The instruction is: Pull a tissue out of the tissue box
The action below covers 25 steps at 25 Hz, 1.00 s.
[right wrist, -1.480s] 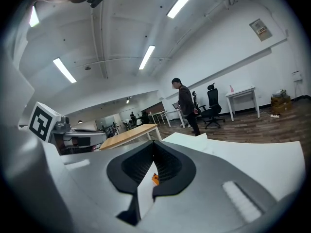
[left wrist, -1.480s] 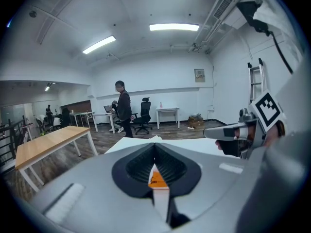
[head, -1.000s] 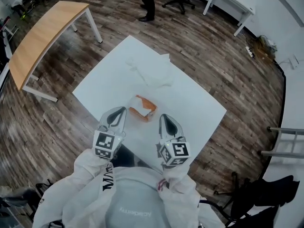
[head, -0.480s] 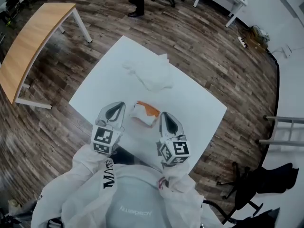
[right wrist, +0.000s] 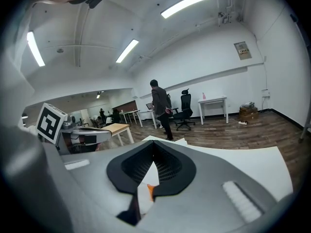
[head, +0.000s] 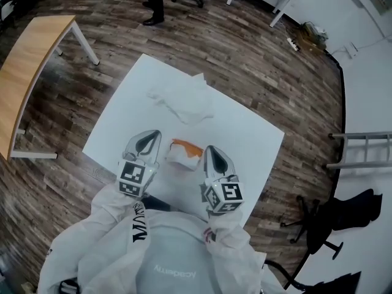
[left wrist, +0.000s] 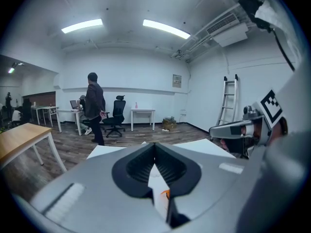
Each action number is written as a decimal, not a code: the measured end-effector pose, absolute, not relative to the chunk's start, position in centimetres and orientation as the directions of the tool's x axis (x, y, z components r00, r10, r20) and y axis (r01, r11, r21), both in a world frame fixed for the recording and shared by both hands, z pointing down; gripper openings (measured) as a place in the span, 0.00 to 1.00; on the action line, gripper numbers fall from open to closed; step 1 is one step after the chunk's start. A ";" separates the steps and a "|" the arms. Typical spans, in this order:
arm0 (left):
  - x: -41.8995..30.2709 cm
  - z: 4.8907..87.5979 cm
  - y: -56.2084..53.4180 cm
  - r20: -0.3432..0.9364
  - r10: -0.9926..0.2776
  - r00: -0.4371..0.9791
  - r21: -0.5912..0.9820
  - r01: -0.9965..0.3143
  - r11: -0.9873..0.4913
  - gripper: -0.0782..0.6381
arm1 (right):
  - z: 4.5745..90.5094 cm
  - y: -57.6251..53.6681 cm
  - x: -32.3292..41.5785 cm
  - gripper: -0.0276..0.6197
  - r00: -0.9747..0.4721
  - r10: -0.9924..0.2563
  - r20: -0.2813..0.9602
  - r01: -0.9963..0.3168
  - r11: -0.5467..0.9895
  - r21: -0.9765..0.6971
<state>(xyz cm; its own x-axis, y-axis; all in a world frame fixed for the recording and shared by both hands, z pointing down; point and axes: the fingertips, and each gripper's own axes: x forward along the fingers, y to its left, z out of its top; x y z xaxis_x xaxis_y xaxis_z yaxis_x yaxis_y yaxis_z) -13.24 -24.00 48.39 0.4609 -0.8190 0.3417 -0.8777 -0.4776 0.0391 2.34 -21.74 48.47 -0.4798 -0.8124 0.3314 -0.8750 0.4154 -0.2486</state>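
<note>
Head view showed the white-and-orange cardboard tissue box [head: 182,154] toward the near side of the white square desk [head: 251,133]. It sat between the two claws, where a second before it had lain just beyond their tips. Left claw [head: 150,141] and right claw [head: 211,155] were each fully closed, gripping nothing, just beside the box. A heap of loose white tissues [head: 184,100] lay farther off. Beyond, a person in dark clothes [head: 153,2] stood; a light wooden table [head: 24,72] stood far left.

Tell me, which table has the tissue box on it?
The white square table in the middle of the head view bears the orange-and-white tissue box. The wood-topped table at left stands apart, without it.
</note>
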 end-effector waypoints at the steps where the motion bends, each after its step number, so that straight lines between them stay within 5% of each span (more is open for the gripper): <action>1: -13.2 48.5 -24.2 0.342 -0.812 0.473 0.042 -0.871 -0.490 0.11 | 48.4 -21.7 2.3 0.05 -0.471 -0.817 0.333 -0.880 0.407 -0.247; 25: -10.4 49.0 -26.0 0.327 -0.698 0.637 0.067 -0.753 -0.655 0.11 | 48.6 -20.8 3.1 0.05 -0.323 -0.878 0.353 -0.941 0.259 -0.217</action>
